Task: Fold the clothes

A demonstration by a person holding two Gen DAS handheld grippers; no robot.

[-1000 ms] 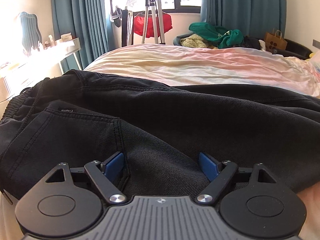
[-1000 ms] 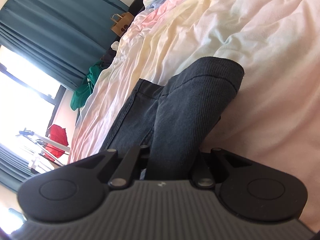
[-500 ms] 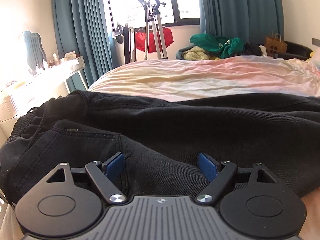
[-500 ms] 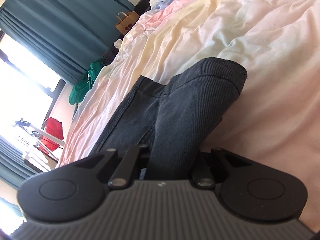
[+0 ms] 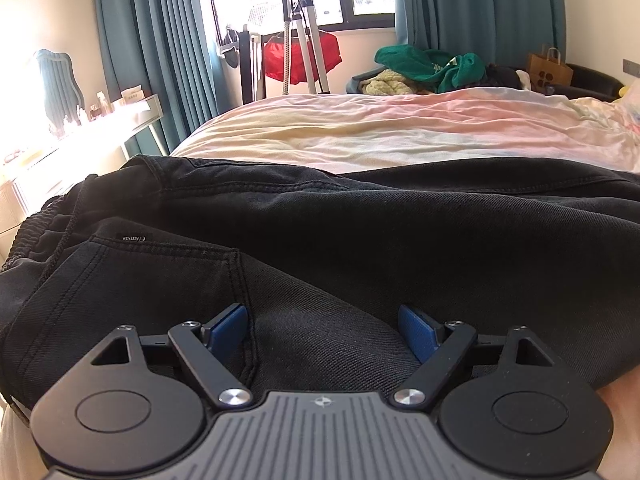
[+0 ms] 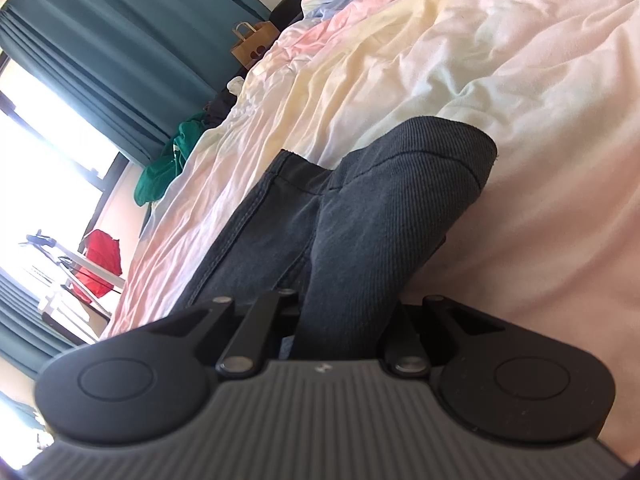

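Black trousers [image 5: 360, 240] are lying spread across the near edge of the bed [image 5: 380, 128], waistband toward my left. I am holding my left gripper [image 5: 322, 330] low and level over the seat area, fingers [image 5: 226, 326] spread wide with a hump of fabric sitting between the blue pads, not pinched. I am holding my right gripper [image 6: 340, 320] rolled hard to one side, pointing along the bedsheet; its fingers are pressing together on the trouser leg [image 6: 400, 208], whose hem end is standing lifted off the sheet.
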